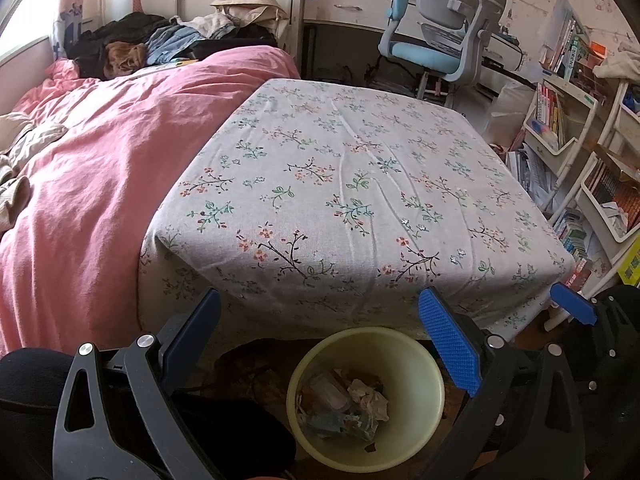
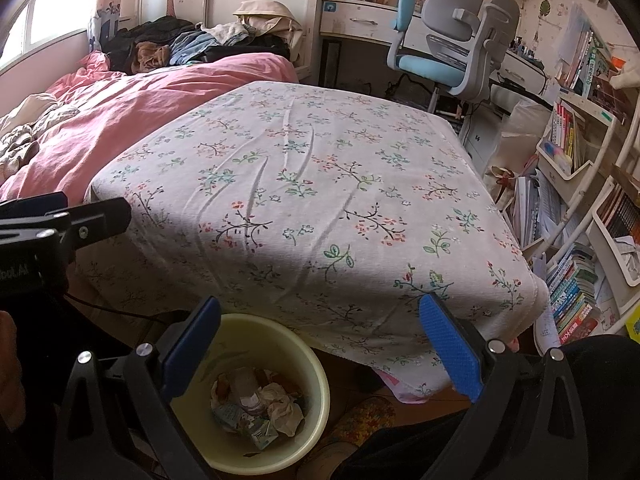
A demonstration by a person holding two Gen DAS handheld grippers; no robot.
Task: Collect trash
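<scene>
A pale yellow bin (image 1: 412, 364) stands on the floor in front of a table under a floral cloth (image 1: 352, 184). Crumpled paper, a small carton and wrappers (image 1: 348, 404) lie in its bottom. My left gripper (image 1: 320, 320) hangs open above the bin with nothing between its blue pads. In the right wrist view the same bin (image 2: 296, 360) sits low and left, its trash (image 2: 260, 408) visible inside. My right gripper (image 2: 320, 324) is open and empty above the table's front edge. The floral cloth (image 2: 320, 184) is bare.
A bed with a pink duvet (image 1: 100, 160) and piled clothes lies to the left. A blue and grey desk chair (image 1: 444, 36) stands behind the table. Shelves and stacks of books (image 1: 572, 148) crowd the right side. A slipper (image 2: 364, 424) sits on the floor beside the bin.
</scene>
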